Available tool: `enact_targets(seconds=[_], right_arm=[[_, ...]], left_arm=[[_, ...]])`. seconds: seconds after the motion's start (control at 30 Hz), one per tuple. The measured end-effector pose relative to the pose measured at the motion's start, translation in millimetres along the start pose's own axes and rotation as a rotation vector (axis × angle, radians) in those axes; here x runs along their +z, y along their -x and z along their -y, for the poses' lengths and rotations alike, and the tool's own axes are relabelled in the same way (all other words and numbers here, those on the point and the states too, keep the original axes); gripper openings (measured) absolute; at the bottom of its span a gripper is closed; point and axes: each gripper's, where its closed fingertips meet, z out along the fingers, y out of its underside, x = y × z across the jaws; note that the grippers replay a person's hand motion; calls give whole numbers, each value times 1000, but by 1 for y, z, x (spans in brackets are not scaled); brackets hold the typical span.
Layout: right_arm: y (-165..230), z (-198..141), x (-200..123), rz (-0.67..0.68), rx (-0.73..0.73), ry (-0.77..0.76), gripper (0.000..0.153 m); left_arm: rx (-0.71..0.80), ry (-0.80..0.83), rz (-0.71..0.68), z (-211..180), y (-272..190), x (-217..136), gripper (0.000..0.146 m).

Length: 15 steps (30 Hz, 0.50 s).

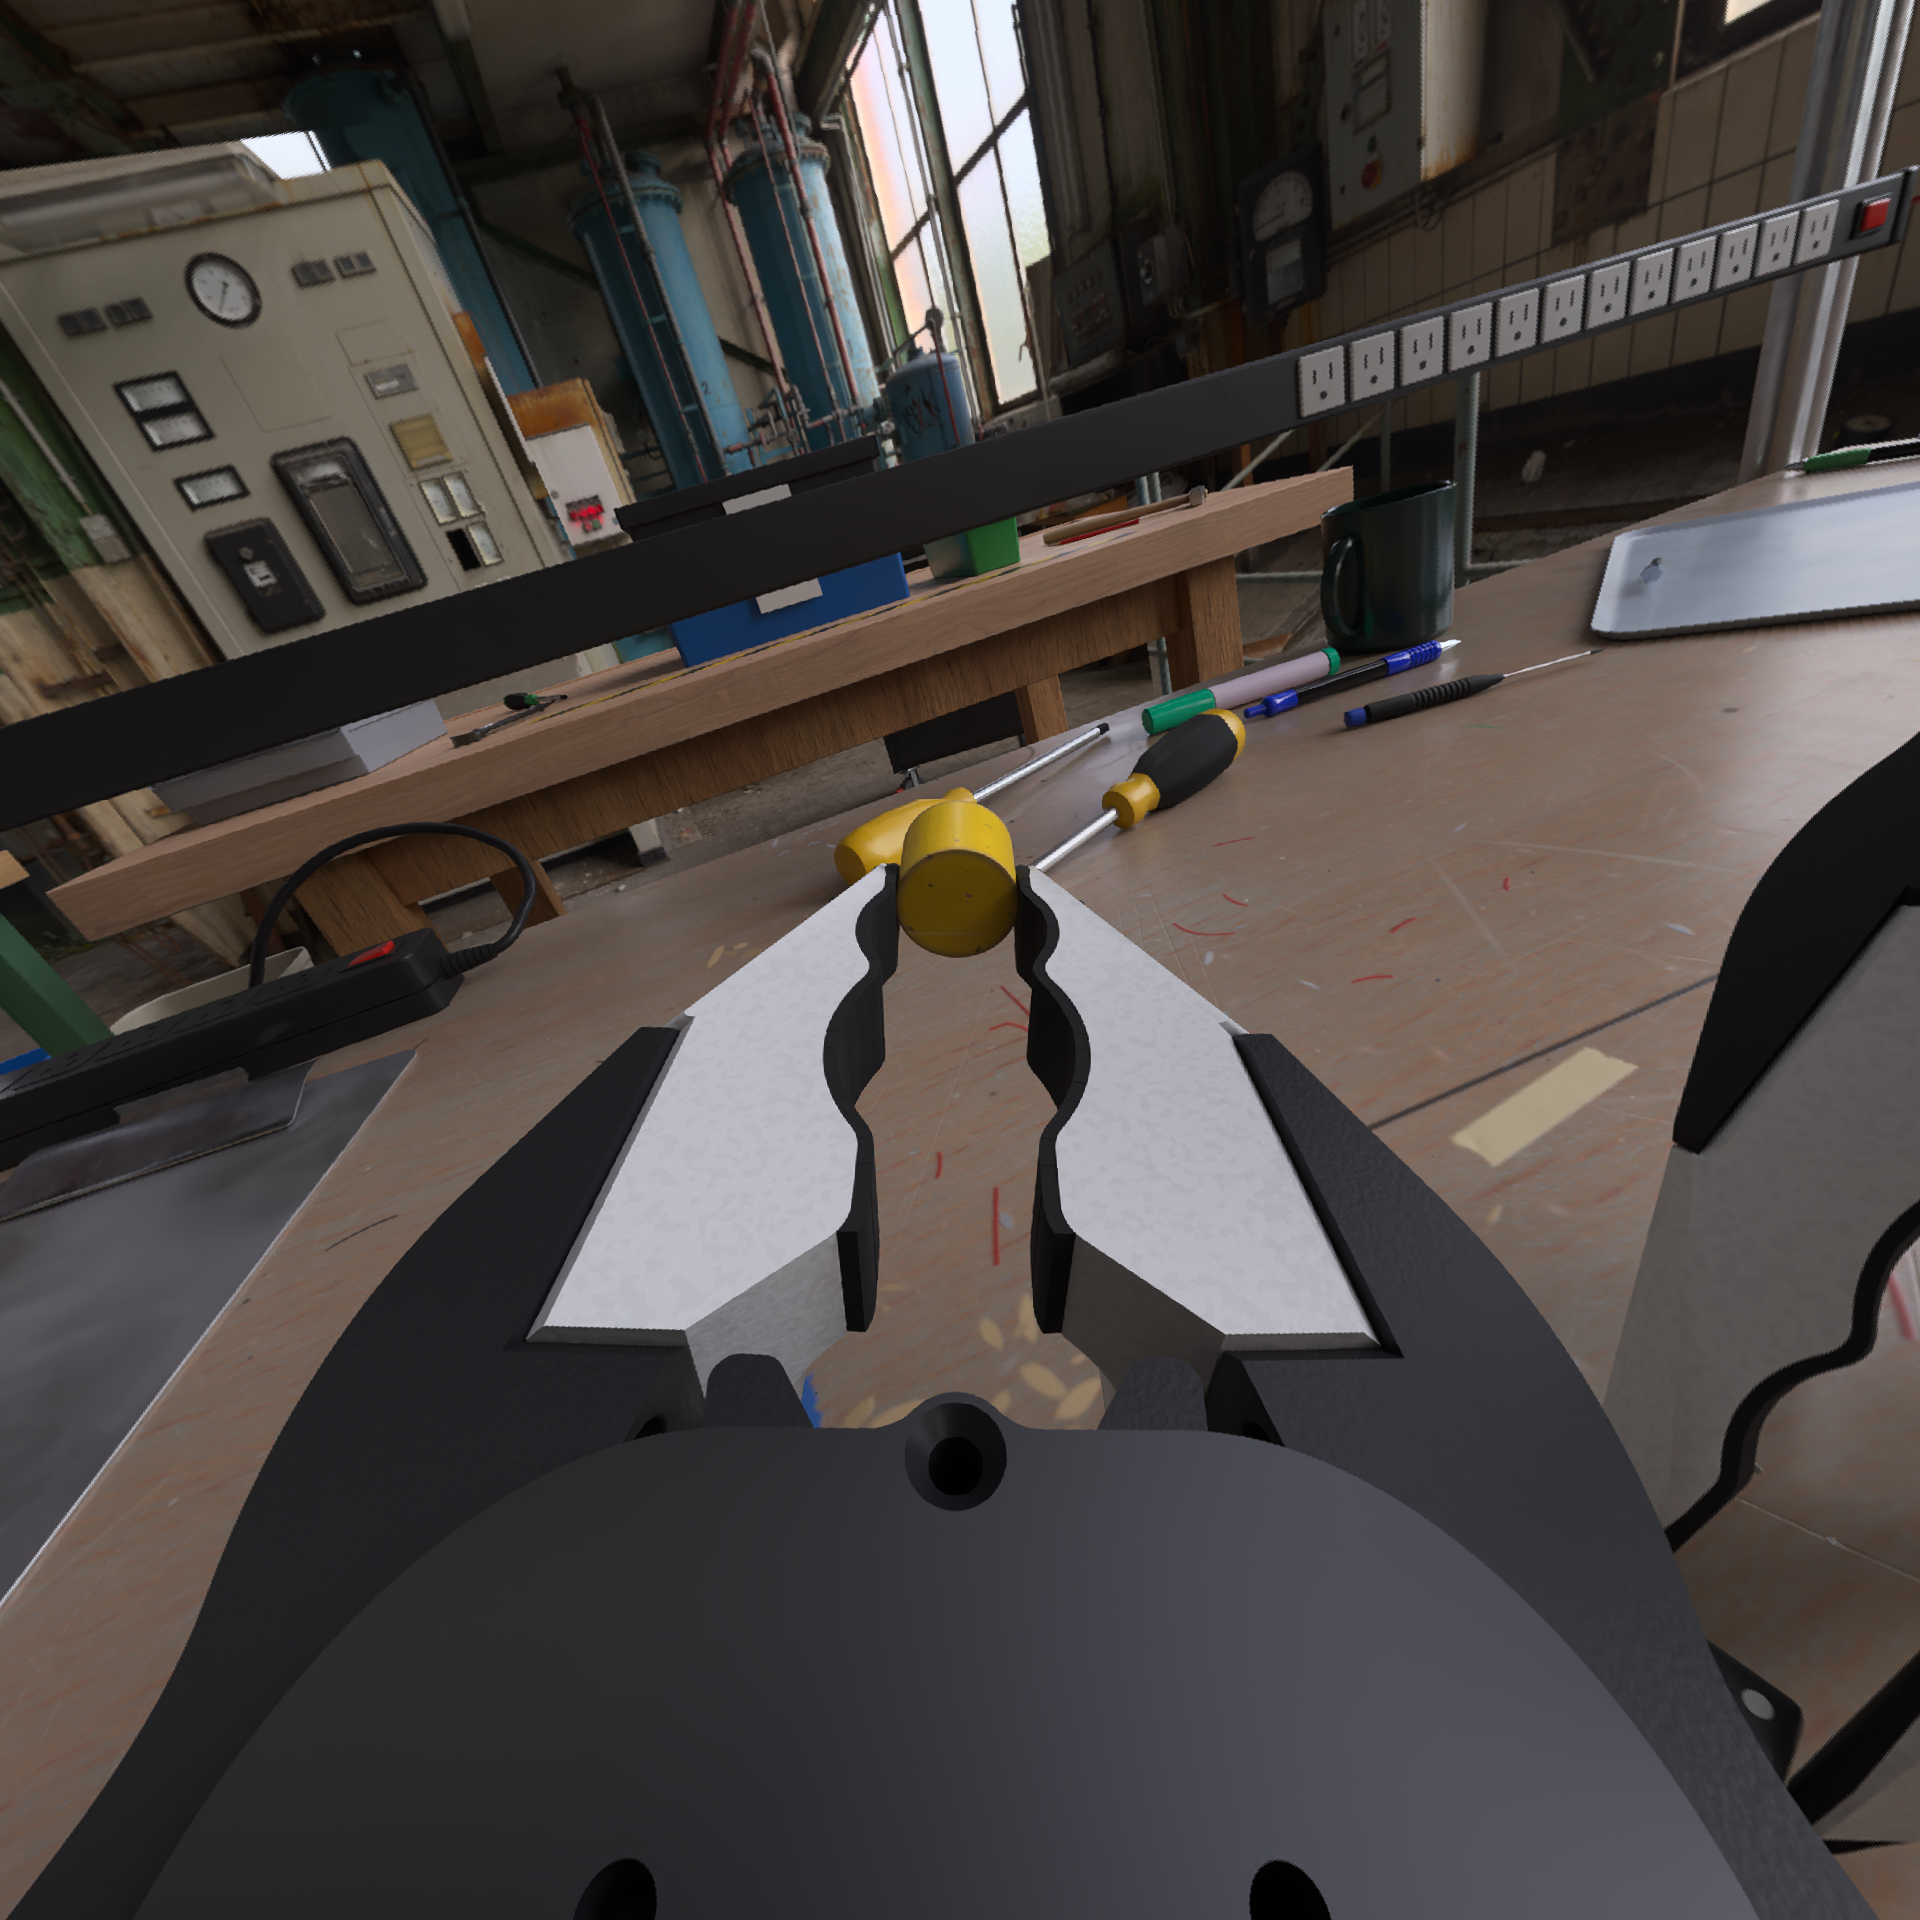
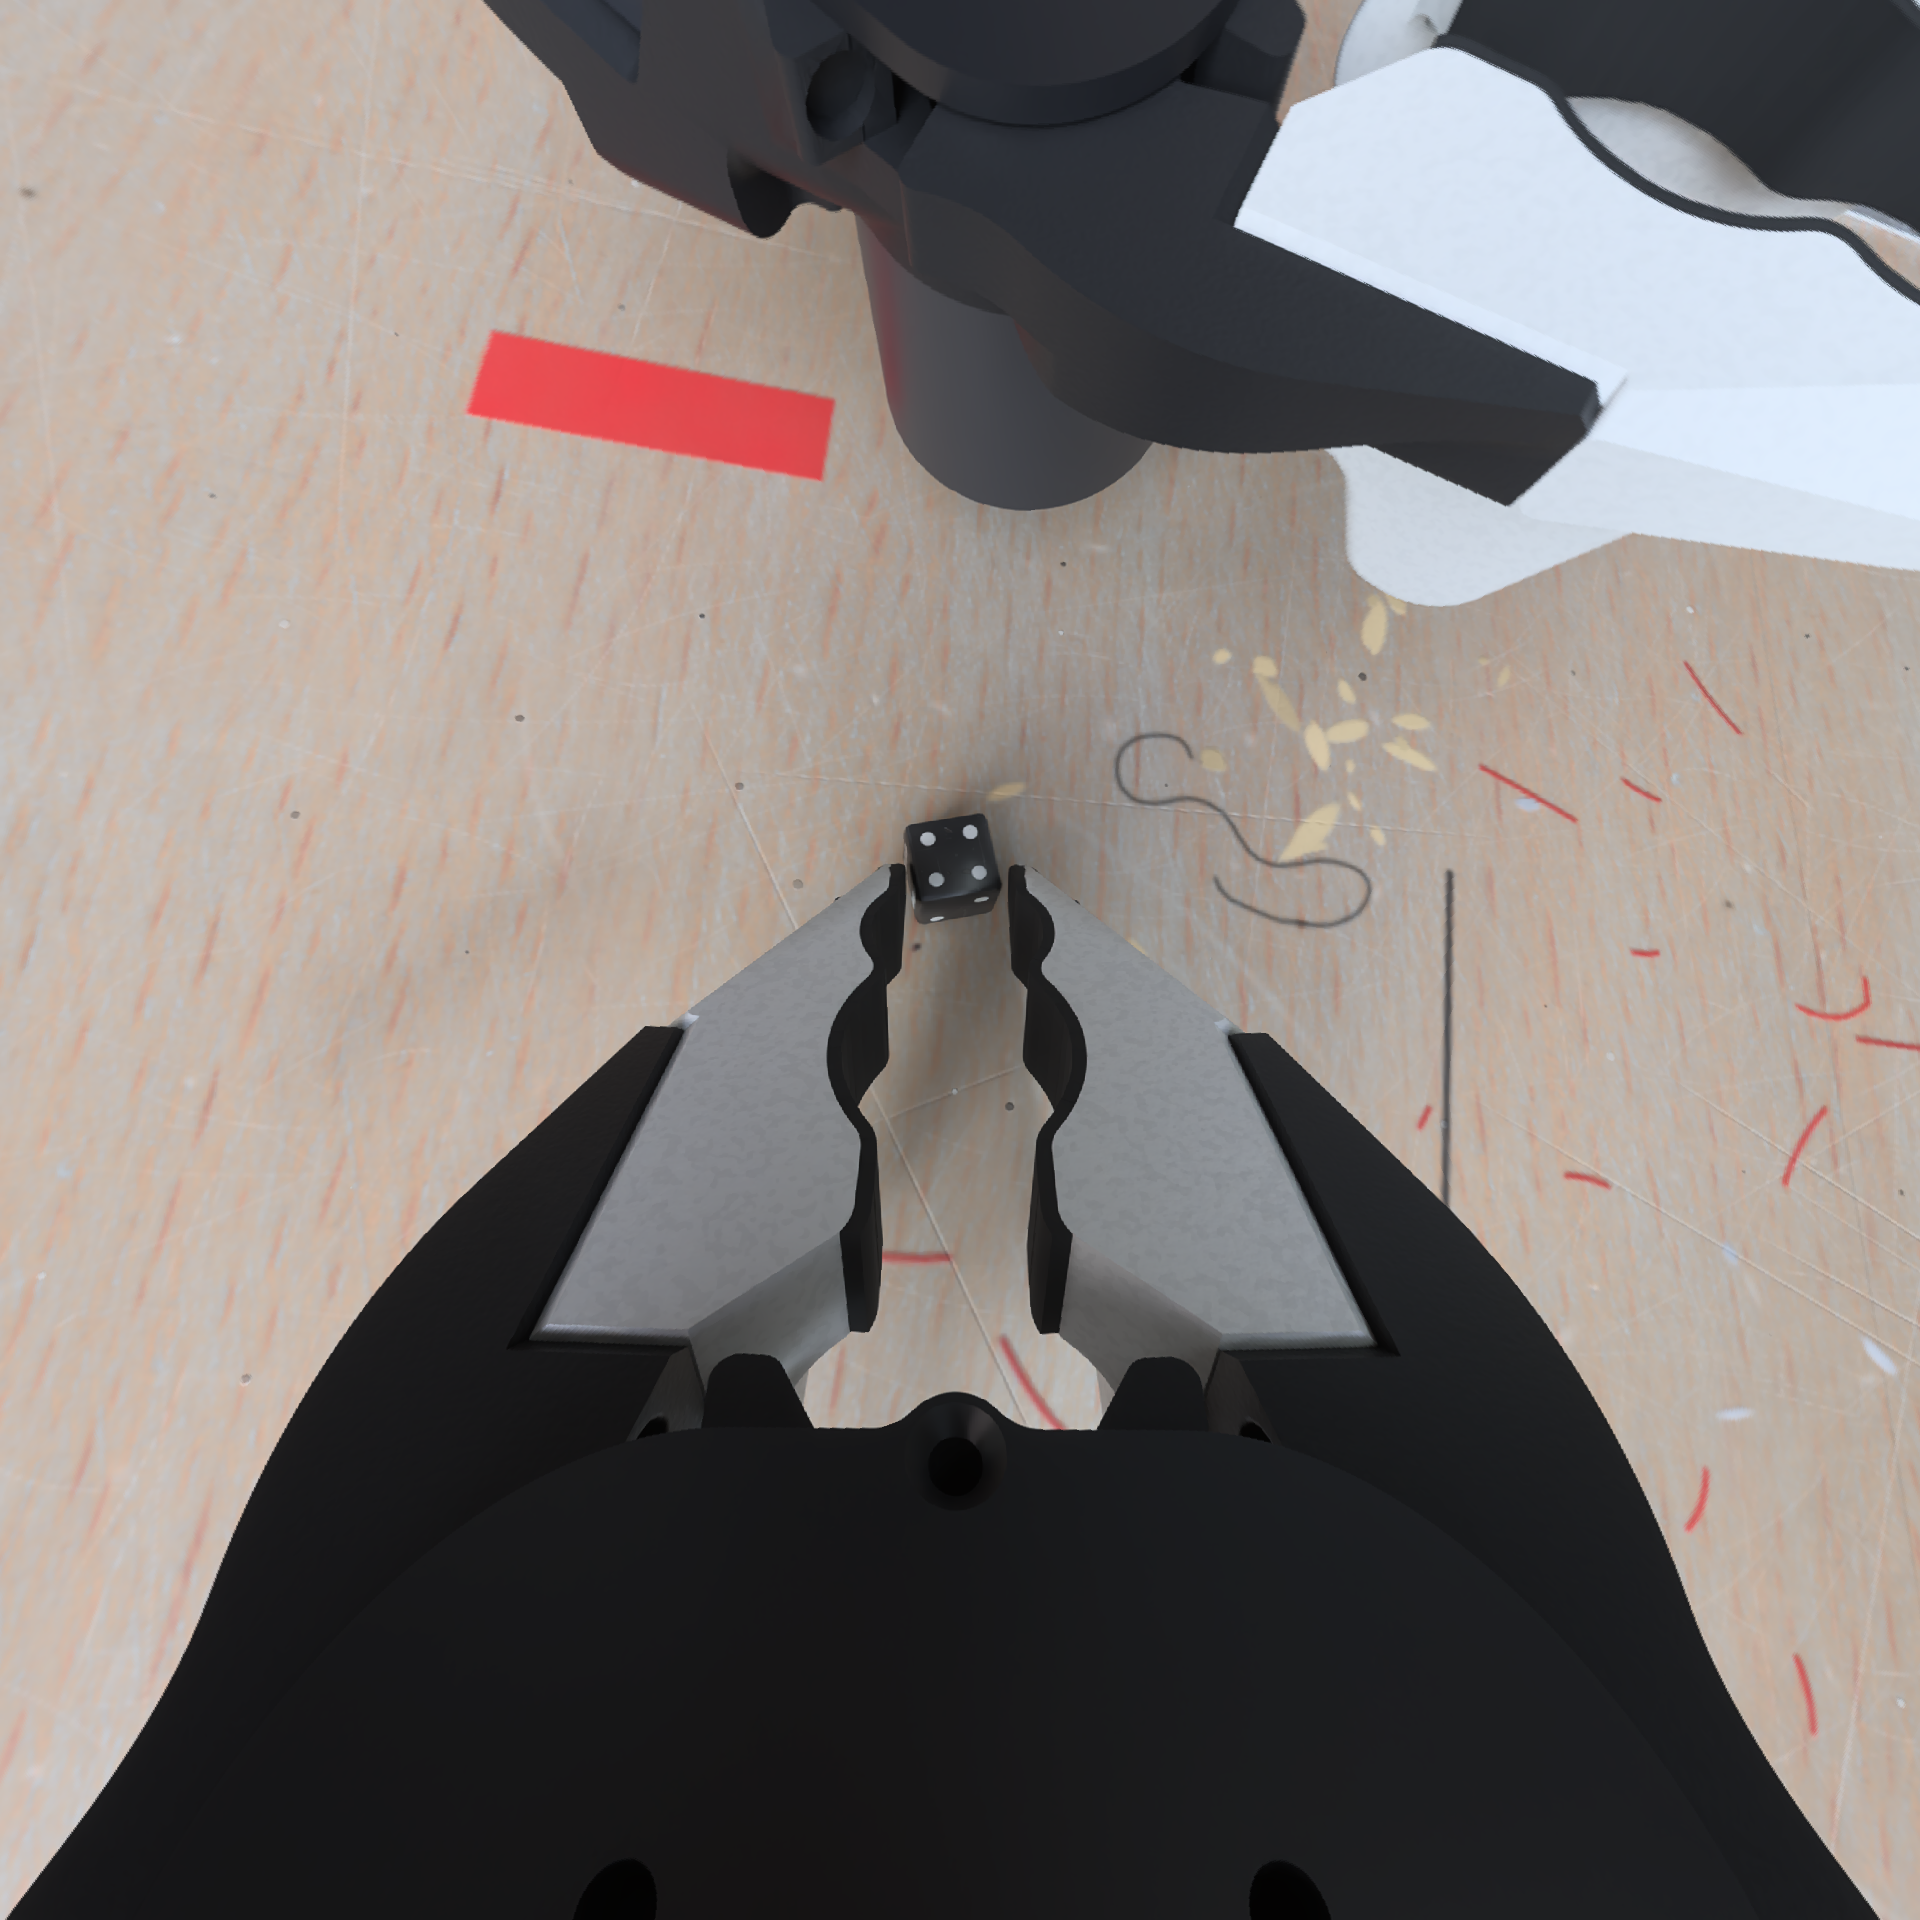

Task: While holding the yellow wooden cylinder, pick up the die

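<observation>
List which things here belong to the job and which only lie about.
Job: yellow wooden cylinder in the left hand-held gripper; black die between the right hand-held gripper tips.

Lying about: screwdriver, pens, dark green mug, metal tray, power strip.

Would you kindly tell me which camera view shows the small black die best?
The right wrist view: the small black die with white pips sits right at the tips of the right gripper, between its jaws, on the scuffed wooden tabletop. The left wrist view does not show it.
</observation>
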Motion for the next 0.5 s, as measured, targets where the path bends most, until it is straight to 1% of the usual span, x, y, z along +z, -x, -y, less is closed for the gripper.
enact_targets(seconds=[0.03,0.13,0.2,0.23,0.27,0.37,0.43,0.5], right_arm=[[0,1,-2,8,6,-12,21],[9,9,-4,117,76,-79,36],[14,10,-1,160,119,-64,41],[18,9,1,171,113,-43,43],[20,8,3,166,92,-25,43],[22,5,7,119,19,21,37],[23,5,8,120,9,34,31],[24,4,9,144,29,37,24]], left_arm=[[-2,-2,2,0,1,0,21],[-15,-9,8,1,2,-1,21],[-23,-10,7,1,3,-1,21],[-24,-11,7,1,3,-1,21],[-24,-11,6,1,3,-1,21],[-18,-12,3,2,2,-1,21],[-17,-11,1,2,1,-1,21],[-15,-11,-1,2,1,-1,21]])
